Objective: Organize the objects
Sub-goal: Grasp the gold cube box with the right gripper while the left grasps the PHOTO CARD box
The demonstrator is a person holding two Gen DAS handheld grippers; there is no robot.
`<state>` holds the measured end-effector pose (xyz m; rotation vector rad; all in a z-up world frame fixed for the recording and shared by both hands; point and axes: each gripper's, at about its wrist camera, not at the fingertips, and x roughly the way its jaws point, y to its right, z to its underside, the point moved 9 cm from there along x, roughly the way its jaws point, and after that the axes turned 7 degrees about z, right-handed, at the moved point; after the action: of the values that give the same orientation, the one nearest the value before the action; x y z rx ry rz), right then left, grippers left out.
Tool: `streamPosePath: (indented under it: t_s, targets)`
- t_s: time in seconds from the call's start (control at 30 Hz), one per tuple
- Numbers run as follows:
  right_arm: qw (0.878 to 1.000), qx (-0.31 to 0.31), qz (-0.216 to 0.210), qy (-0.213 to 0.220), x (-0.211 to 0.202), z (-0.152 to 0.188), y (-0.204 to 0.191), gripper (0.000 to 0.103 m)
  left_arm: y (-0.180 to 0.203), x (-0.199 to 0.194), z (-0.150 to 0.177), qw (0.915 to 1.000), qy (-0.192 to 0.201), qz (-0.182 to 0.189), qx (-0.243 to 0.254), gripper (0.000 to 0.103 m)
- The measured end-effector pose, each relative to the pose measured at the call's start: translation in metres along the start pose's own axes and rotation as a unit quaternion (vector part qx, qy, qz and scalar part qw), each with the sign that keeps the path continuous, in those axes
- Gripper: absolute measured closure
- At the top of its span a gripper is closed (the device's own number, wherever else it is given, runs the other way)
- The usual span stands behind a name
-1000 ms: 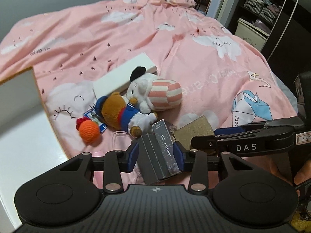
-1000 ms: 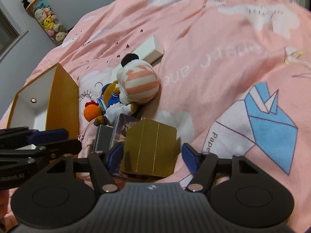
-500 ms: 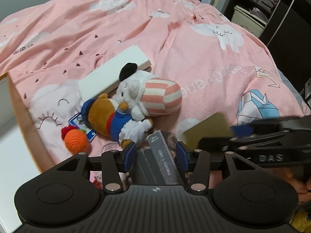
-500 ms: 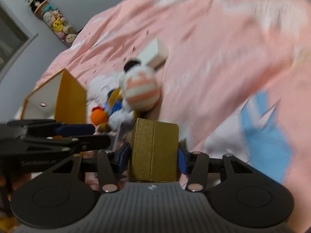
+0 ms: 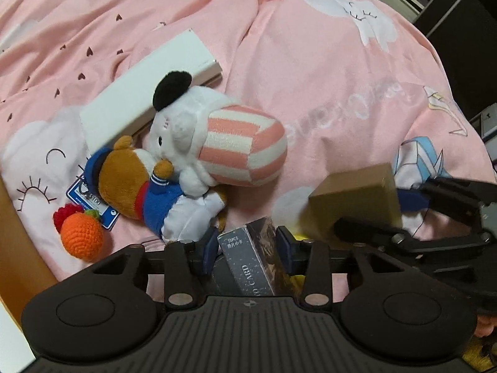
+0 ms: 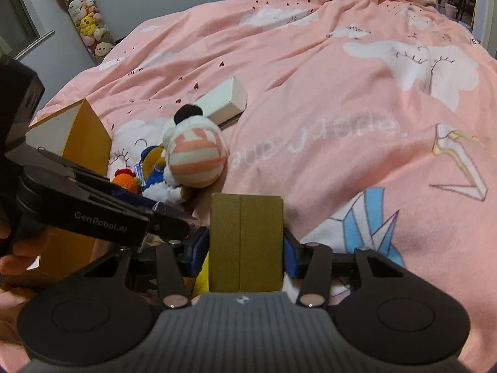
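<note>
1. One pink quilted bedspread printed with white clouds and a blue paper crane point(image 6: 357, 99) fills both views and carries everything else.
2. An open orange cardboard box with a white inside point(image 6: 84, 136) stands at the left edge of the bedspread.
3. A long white rectangular carton point(image 5: 146, 90) lies flat behind the toys.
4. A white plush toy with a black cap and a pink-and-white striped body point(image 5: 223, 146) lies on its side against that carton.
5. A brown plush bear in a blue sailor outfit point(image 5: 139, 186) lies touching the striped plush, on a blue-and-white card.
6. A flat gold cardboard box point(image 6: 245, 242) is clamped upright between the blue pads of the right gripper point(image 6: 245, 248), raised above the bedspread.
7. A dark grey card box with white lettering point(image 5: 251, 264) is pinched between the pads of the left gripper point(image 5: 245, 248), just left of the gold box.
8. A small orange crocheted fruit with a red and green top point(image 5: 82, 236) rests beside the bear.
</note>
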<state>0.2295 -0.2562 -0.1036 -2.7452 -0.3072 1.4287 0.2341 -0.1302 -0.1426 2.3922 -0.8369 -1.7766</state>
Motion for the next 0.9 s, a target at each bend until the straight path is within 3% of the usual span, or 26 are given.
streamPosePath:
  t_s: [0.23,0.57,0.7,0.9]
  targets:
    - [1.0,0.009,-0.013,-0.01,-0.005,0.004,0.001,0.054,0.021,-0.011,0.004,0.9994,0.021,0.027,-0.01,0.067]
    - [0.996,0.052,-0.063,-0.036,-0.013,0.0,0.009,0.053,0.024,0.0,0.036,0.9973,0.003,0.048,-0.056,0.071]
    - [0.993,0.074,-0.086,-0.045,-0.013,-0.003,0.01,0.051,0.025,-0.006,0.036,0.9975,0.024,0.037,-0.055,0.077]
    - [0.994,0.062,-0.077,-0.043,-0.016,-0.004,0.003,0.053,0.029,-0.024,0.032,0.9962,0.059,0.037,-0.052,0.078]
